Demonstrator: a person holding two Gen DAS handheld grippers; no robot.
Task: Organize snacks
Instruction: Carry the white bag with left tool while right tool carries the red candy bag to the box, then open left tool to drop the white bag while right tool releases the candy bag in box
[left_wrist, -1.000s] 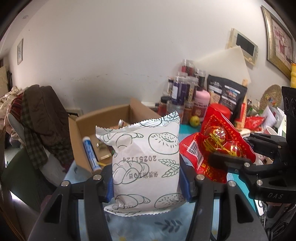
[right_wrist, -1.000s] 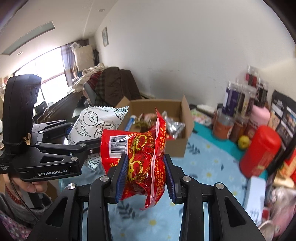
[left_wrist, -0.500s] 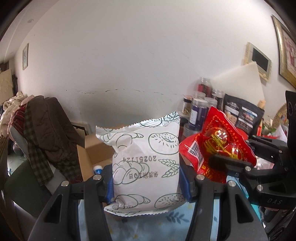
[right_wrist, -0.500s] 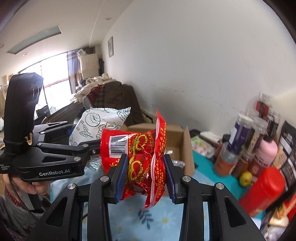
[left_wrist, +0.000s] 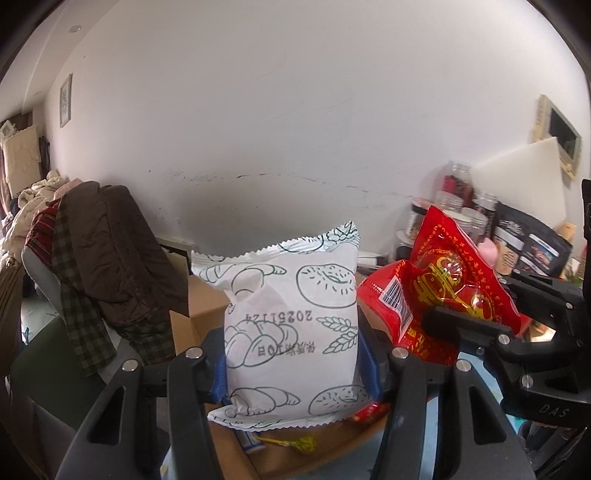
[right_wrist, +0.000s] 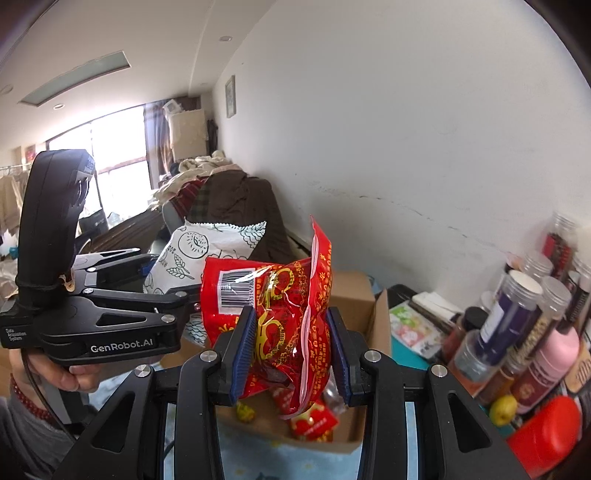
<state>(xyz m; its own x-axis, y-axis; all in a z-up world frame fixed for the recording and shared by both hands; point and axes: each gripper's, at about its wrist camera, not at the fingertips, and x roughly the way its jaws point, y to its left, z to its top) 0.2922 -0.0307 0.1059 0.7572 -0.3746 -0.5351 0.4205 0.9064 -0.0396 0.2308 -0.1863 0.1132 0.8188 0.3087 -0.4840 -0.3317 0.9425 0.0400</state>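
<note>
My left gripper (left_wrist: 293, 363) is shut on a white bread packet (left_wrist: 291, 332) printed with green pastry drawings, held upright. Just to its right, my right gripper (right_wrist: 291, 360) is shut on a crinkled red snack bag (right_wrist: 280, 321) with gold print and a barcode; that bag (left_wrist: 443, 291) shows in the left wrist view too. Both packs hang over an open cardboard box (right_wrist: 364, 314) that holds several small snacks. The white packet (right_wrist: 207, 251) and the left gripper (right_wrist: 177, 295) appear at the left of the right wrist view, with a hand on the handle.
Jars and bottles (right_wrist: 517, 325), a red canister (right_wrist: 546, 435) and a small green fruit (right_wrist: 502, 413) crowd the right side by the wall. Dark snack pouches (left_wrist: 528, 247) stand further right. A chair piled with clothes (left_wrist: 99, 258) sits left. A floral blue cloth (right_wrist: 280, 461) covers the table.
Both grippers moved toward the box with their packs still held. The box, earlier well ahead, now lies right below the packs, its inside visible under the fingers.
</note>
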